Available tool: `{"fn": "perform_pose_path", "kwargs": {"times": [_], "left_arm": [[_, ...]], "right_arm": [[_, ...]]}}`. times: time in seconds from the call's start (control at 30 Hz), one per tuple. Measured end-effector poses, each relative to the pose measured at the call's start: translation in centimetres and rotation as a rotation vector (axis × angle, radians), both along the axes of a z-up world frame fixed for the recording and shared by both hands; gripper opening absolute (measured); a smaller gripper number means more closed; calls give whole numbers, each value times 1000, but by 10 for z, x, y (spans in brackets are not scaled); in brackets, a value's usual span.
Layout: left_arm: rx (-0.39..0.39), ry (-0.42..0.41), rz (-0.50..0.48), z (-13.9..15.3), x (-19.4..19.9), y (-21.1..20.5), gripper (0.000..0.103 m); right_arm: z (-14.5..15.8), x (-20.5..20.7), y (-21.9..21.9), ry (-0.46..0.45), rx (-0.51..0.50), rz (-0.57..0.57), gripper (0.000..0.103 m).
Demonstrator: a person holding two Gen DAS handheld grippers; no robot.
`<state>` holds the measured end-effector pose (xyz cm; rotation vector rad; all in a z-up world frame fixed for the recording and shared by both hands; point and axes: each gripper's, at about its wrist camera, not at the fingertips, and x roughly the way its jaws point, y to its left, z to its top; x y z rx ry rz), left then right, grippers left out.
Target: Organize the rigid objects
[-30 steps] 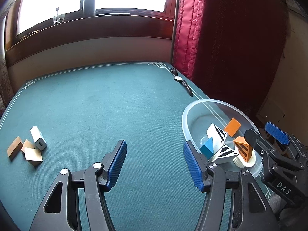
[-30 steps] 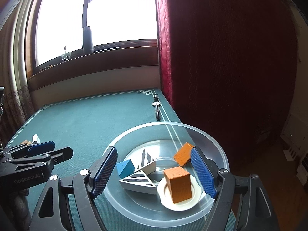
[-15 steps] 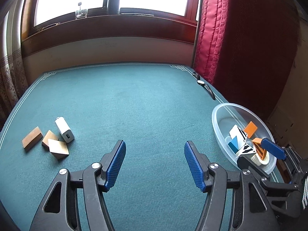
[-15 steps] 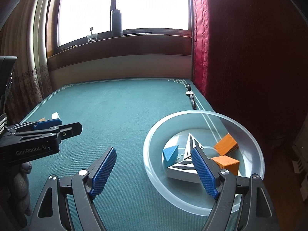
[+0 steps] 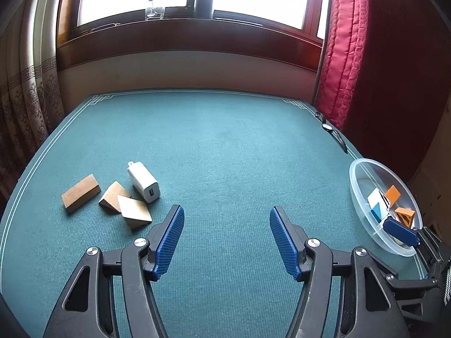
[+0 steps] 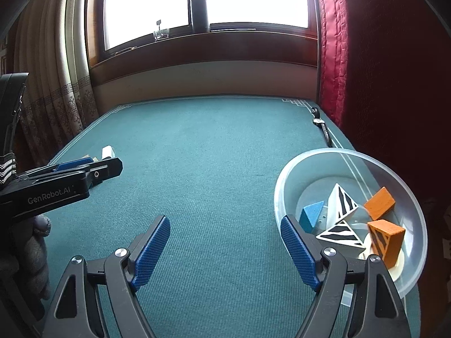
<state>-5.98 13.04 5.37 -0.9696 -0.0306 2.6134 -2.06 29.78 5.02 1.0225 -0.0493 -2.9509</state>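
Tilting downward over the green worktop (image 5: 225,146), the left claw (image 5: 227,239) hangs spread and empty, aimed at bare cloth just right of three wooden blocks (image 5: 112,197) and a white charger (image 5: 143,181) near the left edge. Beside it the right claw (image 6: 225,250) is likewise pitched down, spread, holding nothing, its right finger (image 6: 298,253) overlapping the rim of the bowl (image 6: 406,186) at the right edge, where coloured blocks (image 6: 379,202) lie.

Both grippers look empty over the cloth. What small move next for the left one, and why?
Probably ease the left gripper, open and empty, forward-left toward the nearest wooden block; three wooden blocks and a white charger lie loose outside the clear bowl.
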Motion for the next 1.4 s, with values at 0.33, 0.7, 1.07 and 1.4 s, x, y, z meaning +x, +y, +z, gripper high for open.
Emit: {"fn": "perform_pose_path", "kwargs": {"times": [0.33, 0.7, 1.07, 1.4], "left_arm": [[-18, -3, 79, -6, -7, -42, 64], [-4, -8, 176, -10, -13, -87, 64], [7, -24, 286, -16, -18, -130, 64], [1, -89, 331, -30, -34, -153, 66]], "right_arm": [[-3, -18, -23, -48, -38, 63, 84], [-9, -36, -45, -90, -70, 120, 84], [-14, -50, -65, -120, -107, 165, 84], [-26, -55, -77, -153, -103, 188, 84]]}}
